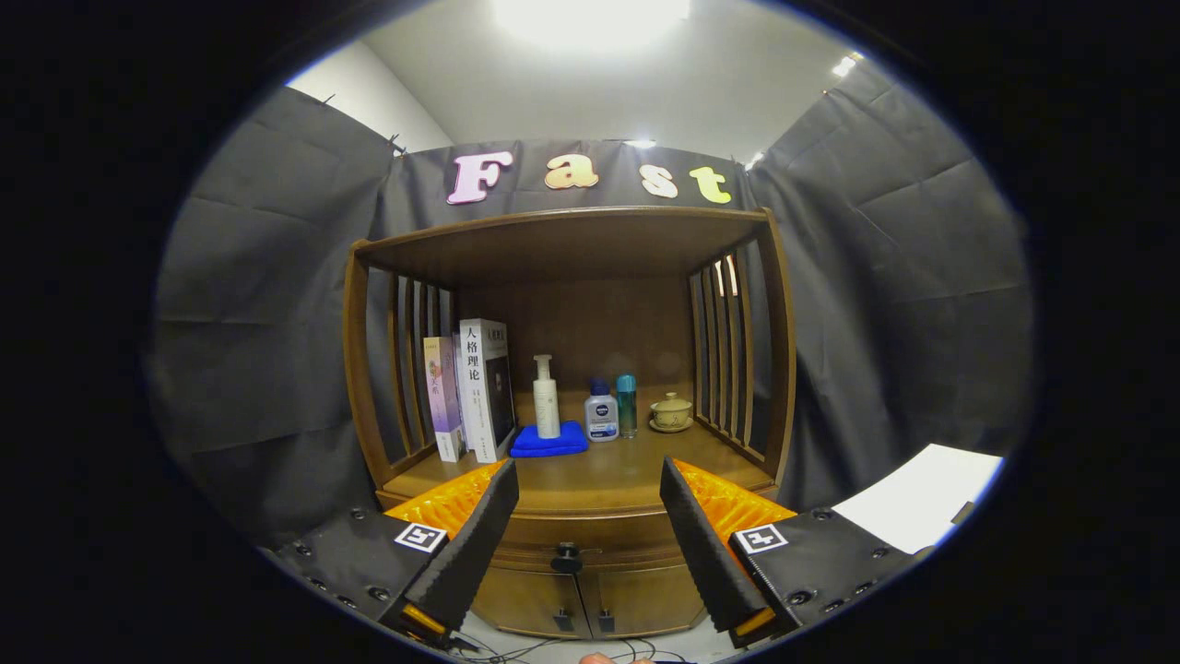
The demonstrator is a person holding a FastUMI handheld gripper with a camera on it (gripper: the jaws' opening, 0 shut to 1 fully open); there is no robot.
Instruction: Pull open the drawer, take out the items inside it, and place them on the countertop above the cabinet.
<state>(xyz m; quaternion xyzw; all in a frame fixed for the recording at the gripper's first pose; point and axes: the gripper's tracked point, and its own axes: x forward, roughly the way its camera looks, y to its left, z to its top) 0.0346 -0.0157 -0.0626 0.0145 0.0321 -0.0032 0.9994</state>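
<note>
Wooden cabinet [572,387] w/ drawer [590,539] closed; hand-held gripper [590,544] spread wide, knob [566,559] between fingers, worktop [608,475] front edge bare.

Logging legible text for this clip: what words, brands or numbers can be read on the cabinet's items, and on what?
"人格理论": spine of the white book.
Pink book: spine print too small to read.
Pump bottle, squat bottle, teal bottle: print too small or blurred to read.
Gripper, fingers open above the drawer knob: square markers only, no words.
</note>
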